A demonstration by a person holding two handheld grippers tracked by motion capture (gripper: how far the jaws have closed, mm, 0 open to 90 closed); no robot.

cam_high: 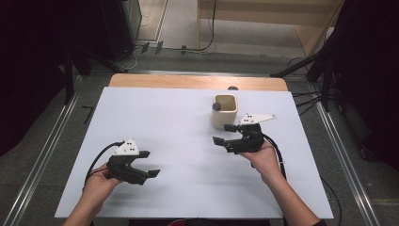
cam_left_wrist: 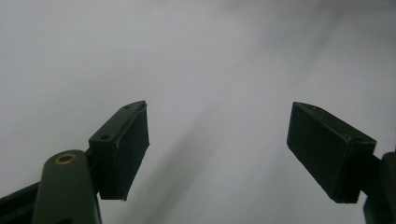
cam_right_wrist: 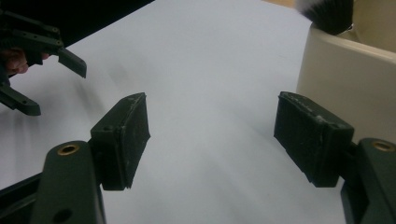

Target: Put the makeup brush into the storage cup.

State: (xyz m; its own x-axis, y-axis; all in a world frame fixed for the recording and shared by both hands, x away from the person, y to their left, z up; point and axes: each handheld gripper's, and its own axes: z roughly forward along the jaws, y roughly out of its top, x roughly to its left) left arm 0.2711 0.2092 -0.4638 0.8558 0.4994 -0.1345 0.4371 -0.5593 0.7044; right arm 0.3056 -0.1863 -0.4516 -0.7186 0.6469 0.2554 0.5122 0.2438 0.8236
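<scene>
White board [cam_high: 188, 155] covers the table, with a strip of wood along the far edge and grey floor all around. I see my two hands come in from the bottom in the high view.

My left gripper [cam_high: 149, 164] sits low at the near left side of the board. Its jaws are spread wide apart with nothing between them. In the left gripper view I see the two black pads [cam_left_wrist: 126, 149] and plain white board past them.

My right gripper [cam_high: 225, 133] is farther up, on the right side. Its jaws are spread wide too, and they hold nothing. They point to the left across the board.

The cup [cam_high: 224, 111] is cream and square, and it stands upright near the far right part of the board. It is just beside my right gripper, a bit behind it. I cannot tell if they touch. A brush [cam_high: 216, 107] with a dark fluffy head sticks up out of the cup at its left edge.

In the right gripper view, the cup [cam_right_wrist: 350, 79] is close by the right-side jaw, and the brush head [cam_right_wrist: 327, 11] peeks over its rim. The left gripper [cam_right_wrist: 28, 60] shows far off at the top left.
</scene>
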